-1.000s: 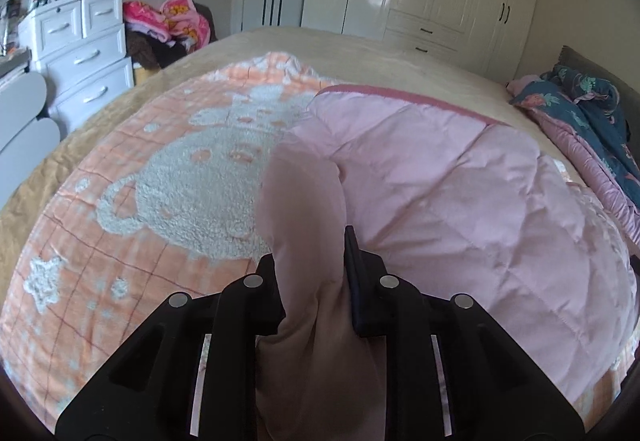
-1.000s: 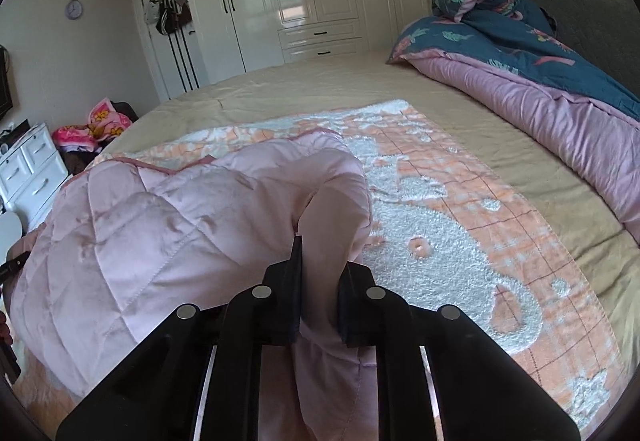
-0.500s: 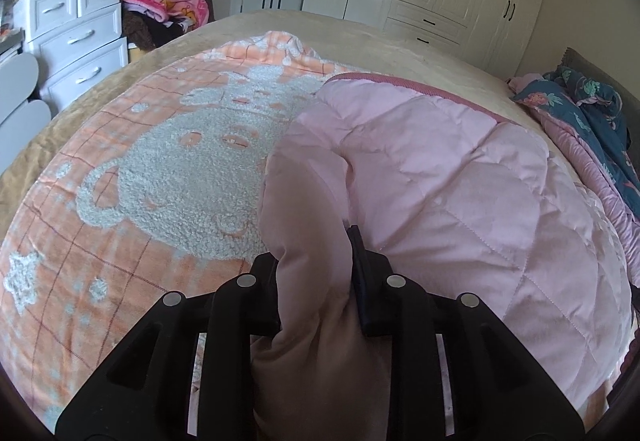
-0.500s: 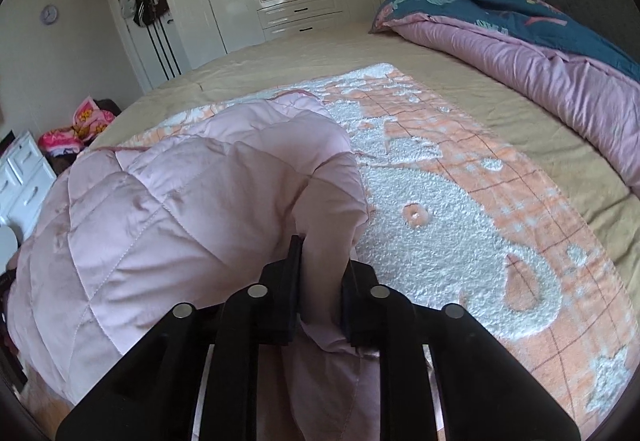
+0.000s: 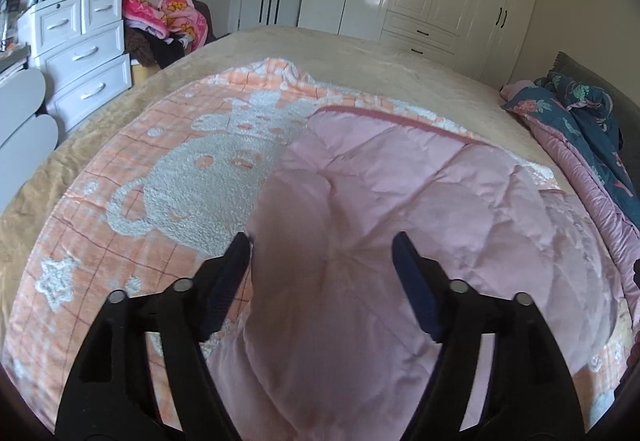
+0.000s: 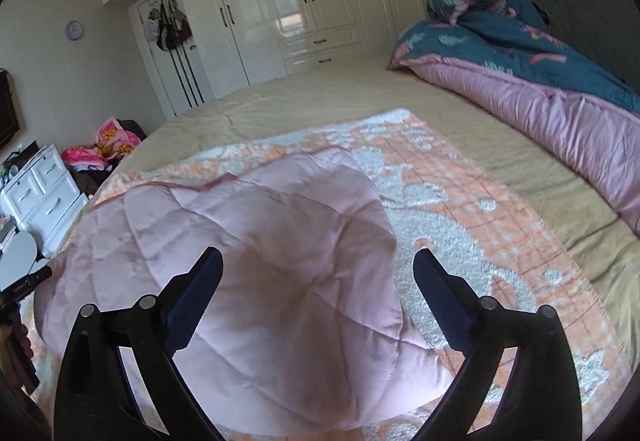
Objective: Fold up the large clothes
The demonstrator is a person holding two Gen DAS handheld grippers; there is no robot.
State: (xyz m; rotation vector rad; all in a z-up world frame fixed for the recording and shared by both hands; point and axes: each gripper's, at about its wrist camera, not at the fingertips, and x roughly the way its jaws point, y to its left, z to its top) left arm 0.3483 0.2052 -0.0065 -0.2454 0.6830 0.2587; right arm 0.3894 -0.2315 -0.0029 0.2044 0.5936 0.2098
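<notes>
- Left wrist view: left gripper point(image 5: 322, 247) with jaws just sprung apart, nothing clamped; pale pink quilted padded garment point(image 5: 400, 225) dropped flat on the peach-and-white fleecy bear-pattern blanket point(image 5: 176, 193), likely so the fold settles.
- Right wrist view: right gripper point(image 6: 318, 267) likewise just released, spread wide above the garment point(image 6: 256, 241) on that blanket point(image 6: 472, 233). No readable writing or labels.

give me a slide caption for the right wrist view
Right gripper open above the folded pink quilted garment, just released onto the orange patterned blanket.

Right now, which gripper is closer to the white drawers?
Left. The left gripper hovers over the pink quilt's edge nearest the white drawers; the right gripper is at its far edge.
</notes>
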